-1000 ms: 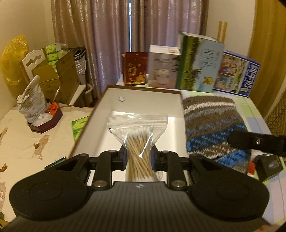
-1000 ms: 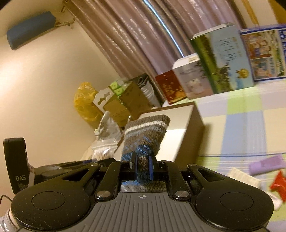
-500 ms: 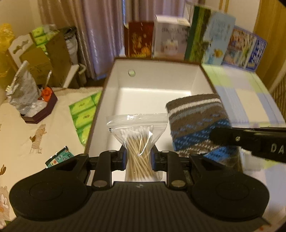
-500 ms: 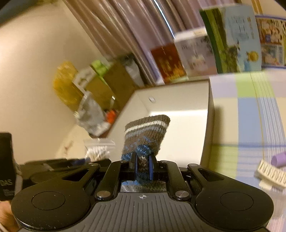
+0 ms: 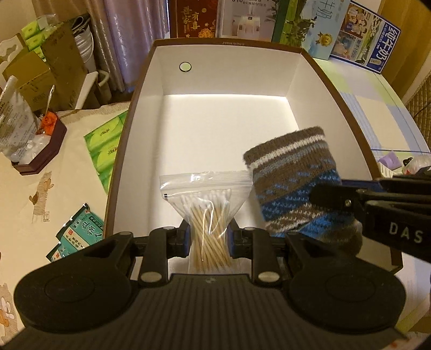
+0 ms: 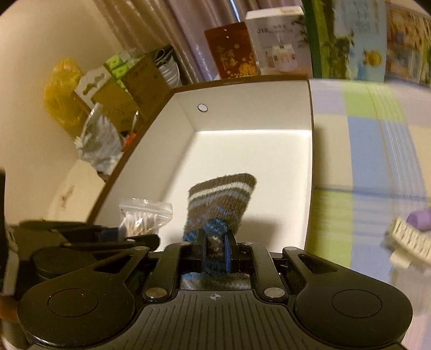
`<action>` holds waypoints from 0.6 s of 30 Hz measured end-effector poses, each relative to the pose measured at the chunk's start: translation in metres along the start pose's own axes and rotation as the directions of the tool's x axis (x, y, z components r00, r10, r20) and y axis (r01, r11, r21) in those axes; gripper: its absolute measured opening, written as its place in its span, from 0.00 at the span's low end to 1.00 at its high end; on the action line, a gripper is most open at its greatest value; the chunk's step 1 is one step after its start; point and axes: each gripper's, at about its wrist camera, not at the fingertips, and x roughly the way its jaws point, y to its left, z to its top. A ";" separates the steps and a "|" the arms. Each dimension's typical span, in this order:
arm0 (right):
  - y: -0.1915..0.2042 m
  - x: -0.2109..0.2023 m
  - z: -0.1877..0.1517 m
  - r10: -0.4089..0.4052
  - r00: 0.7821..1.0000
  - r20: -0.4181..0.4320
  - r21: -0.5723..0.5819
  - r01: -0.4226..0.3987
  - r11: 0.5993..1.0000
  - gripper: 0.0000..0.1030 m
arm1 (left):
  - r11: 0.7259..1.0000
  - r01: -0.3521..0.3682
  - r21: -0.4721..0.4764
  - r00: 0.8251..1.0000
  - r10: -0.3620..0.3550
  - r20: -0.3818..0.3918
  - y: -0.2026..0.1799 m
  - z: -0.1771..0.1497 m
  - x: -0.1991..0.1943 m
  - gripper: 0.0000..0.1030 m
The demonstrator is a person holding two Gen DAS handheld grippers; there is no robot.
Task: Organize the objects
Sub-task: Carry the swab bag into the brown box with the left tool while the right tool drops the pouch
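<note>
Purple curtains [image 5: 126, 40] hang behind a table [image 5: 377, 113] covered in a pastel checked cloth, and a row of printed cartons [image 5: 304, 24] stands along its far edge. On the table sits an open box [image 5: 334, 91] with a brown rim and white inside.

The left tongs [image 5: 208, 241] point forward, tipped down over the box's near end. They are closed tight on a clear zip bag of cotton swabs [image 5: 206, 204], pinching it at its waist so the sealed top fans out above the fingers. The bag hangs over the white floor of the box, near the front wall.

The right tongs [image 6: 215, 251] reach in from the right side, level with the left pair and just beside them. They are clamped on a knitted sock [image 6: 219, 204], brown with white and blue bands, gripped low on its blue part; the cuff end stands up and leans away over the box interior. In the left wrist view the sock [image 5: 293, 185] sits just right of the swab bag, nearly touching it.

On the cloth to the right lie a purple item [image 6: 419, 219] and a white ribbed piece [image 6: 409, 241], blurred.
</note>
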 end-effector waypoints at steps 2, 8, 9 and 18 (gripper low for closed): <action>0.002 0.001 0.000 -0.008 1.000 0.000 -0.026 0.008 1.000 0.24 | 1.000 0.003 0.003 1.000 -0.003 0.000 0.001 0.001 0.000 0.21; 0.012 -0.006 -0.006 -0.026 0.999 0.024 -0.084 0.028 0.996 0.57 | 1.000 0.012 0.010 1.000 -0.012 -0.002 0.002 0.003 0.000 0.22; 0.012 -0.006 -0.006 -0.029 0.999 0.021 -0.090 0.031 0.995 0.57 | 1.000 0.018 0.011 1.000 -0.017 -0.002 0.002 0.003 -0.001 0.23; 0.012 -0.010 -0.010 -0.044 0.999 0.013 -0.111 0.045 0.993 0.60 | 1.000 0.021 0.022 1.000 -0.021 0.019 -0.002 0.004 -0.006 0.51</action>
